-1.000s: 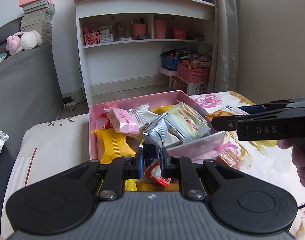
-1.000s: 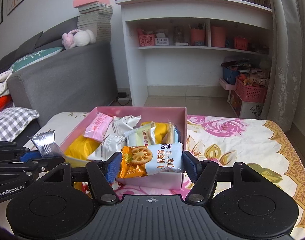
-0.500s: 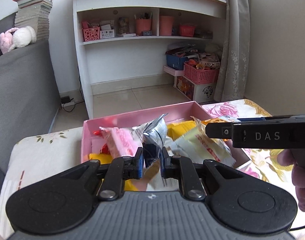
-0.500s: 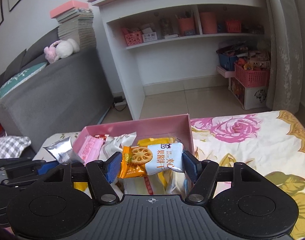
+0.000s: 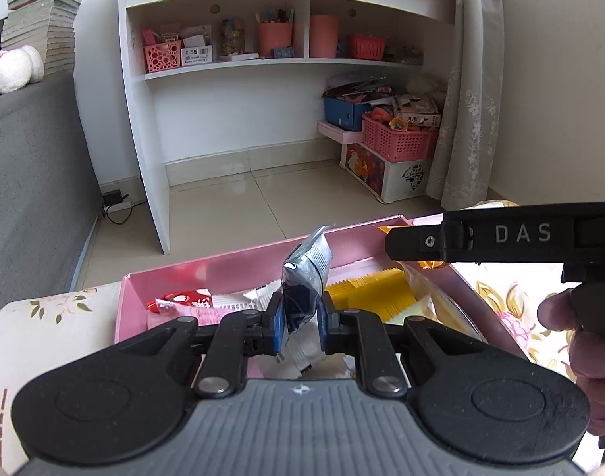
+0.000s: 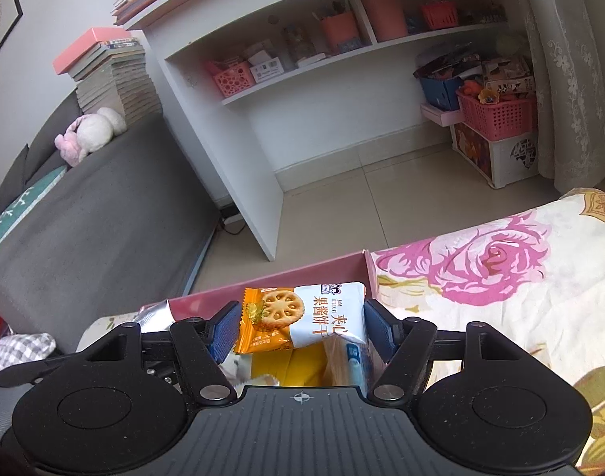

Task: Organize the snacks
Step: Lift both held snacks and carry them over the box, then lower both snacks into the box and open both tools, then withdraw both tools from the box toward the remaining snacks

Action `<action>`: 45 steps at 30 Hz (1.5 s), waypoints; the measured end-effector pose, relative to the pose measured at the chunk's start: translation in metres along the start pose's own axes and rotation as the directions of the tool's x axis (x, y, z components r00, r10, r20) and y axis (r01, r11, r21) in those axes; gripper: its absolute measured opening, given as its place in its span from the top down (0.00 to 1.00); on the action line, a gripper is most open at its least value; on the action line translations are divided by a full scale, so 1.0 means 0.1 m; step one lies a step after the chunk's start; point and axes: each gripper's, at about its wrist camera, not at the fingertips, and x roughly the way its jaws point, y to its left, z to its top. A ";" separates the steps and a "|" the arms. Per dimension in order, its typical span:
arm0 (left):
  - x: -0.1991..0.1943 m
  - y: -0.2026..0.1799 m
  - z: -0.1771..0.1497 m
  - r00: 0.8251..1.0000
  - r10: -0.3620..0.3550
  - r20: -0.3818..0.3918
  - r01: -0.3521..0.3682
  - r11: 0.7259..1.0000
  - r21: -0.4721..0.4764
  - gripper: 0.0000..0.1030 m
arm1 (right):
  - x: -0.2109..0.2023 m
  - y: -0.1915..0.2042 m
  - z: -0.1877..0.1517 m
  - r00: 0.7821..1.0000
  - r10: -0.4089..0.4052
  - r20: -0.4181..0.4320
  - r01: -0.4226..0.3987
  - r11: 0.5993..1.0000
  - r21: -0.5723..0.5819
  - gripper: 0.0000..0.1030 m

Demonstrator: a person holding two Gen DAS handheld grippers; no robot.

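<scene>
A pink box (image 5: pixel 239 265) full of snack packets sits on the floral cloth. My left gripper (image 5: pixel 300 319) is shut on a silver foil packet (image 5: pixel 307 277) and holds it above the box. My right gripper (image 6: pixel 300 327) is shut on an orange and white biscuit packet (image 6: pixel 298 315) over the box's right part (image 6: pixel 358 261). The right gripper also shows from the side in the left wrist view (image 5: pixel 501 238). The silver packet's tip shows in the right wrist view (image 6: pixel 155 315). Yellow packets (image 5: pixel 370 295) and a pink packet (image 5: pixel 191 309) lie in the box.
The floral cloth (image 6: pixel 501 277) spreads to the right of the box. A grey sofa (image 5: pixel 28 182) stands on the left. A white shelf unit (image 5: pixel 231 91) and pink baskets (image 5: pixel 397 139) stand beyond on the tiled floor.
Both grippers have moved forward over the box with their packets still held, and both views have tilted up. The box now sits lower and nearer in each view.
</scene>
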 end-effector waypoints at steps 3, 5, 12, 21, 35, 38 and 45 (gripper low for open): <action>0.01 0.01 -0.01 1.000 -0.005 0.013 0.005 1.000 0.007 0.82 | 0.01 0.00 0.03 1.000 0.004 0.008 -0.004 1.000 0.007 0.26; -0.01 0.00 -0.02 1.000 -0.002 0.025 0.002 1.000 0.011 0.73 | 0.00 -0.01 0.04 1.000 0.006 0.016 -0.006 1.000 0.016 0.18; -0.08 0.02 0.00 0.999 -0.012 0.032 0.012 1.000 0.003 0.36 | -0.08 -0.01 0.07 1.000 -0.006 0.020 0.006 1.000 0.015 0.18; -0.24 0.01 0.01 0.999 -0.011 0.031 0.011 1.000 0.000 0.21 | -0.27 0.07 0.07 0.999 -0.020 0.030 0.020 1.000 -0.016 0.17; -0.67 -0.06 -0.15 1.000 -0.020 0.002 0.020 1.000 0.020 0.12 | -0.84 0.24 -0.01 0.998 -0.009 0.055 0.014 0.995 -0.096 0.12; -0.76 -0.08 -0.19 1.000 -0.015 -0.004 0.015 1.000 0.019 0.09 | -0.97 0.26 -0.07 0.999 -0.004 0.054 0.010 0.994 -0.109 0.11; -1.02 -0.11 -0.29 1.000 -0.013 -0.016 0.013 1.000 -0.004 0.05 | -1.24 0.31 -0.22 0.999 -0.003 0.048 0.011 0.987 -0.160 0.10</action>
